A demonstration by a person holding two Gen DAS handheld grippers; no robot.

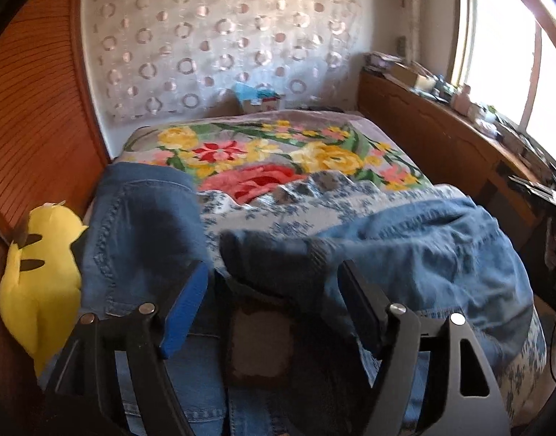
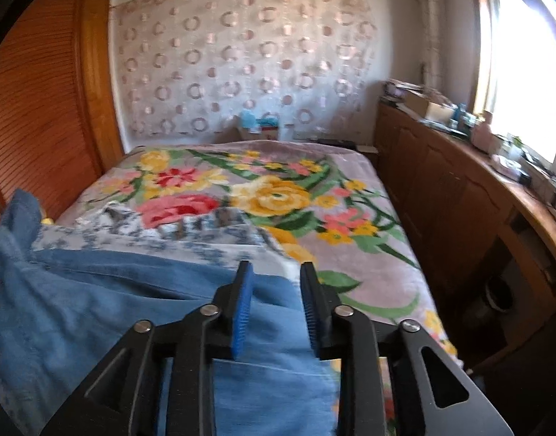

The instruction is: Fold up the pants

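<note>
Blue jeans [image 1: 423, 247] lie bunched across the near end of the bed, with one part folded up at the left [image 1: 139, 225]. My left gripper [image 1: 274, 267] stands open just above the waistband. The brown leather patch [image 1: 259, 348] shows between its fingers, and the pads do not press on the cloth. In the right wrist view the jeans [image 2: 114, 309] spread from the lower left. My right gripper [image 2: 276, 266] is over their right edge, its jaws partly apart, and nothing is pinched between the blue pads [image 2: 241, 309].
A floral blanket [image 1: 278, 152] covers the bed, with a blue-patterned sheet [image 1: 296, 210] under the jeans. A yellow plush toy [image 1: 41, 283] sits at the left by the slatted wooden panel [image 1: 31, 109]. A cluttered wooden cabinet [image 2: 459, 196] lines the right side. A box [image 1: 258, 100] stands at the far end.
</note>
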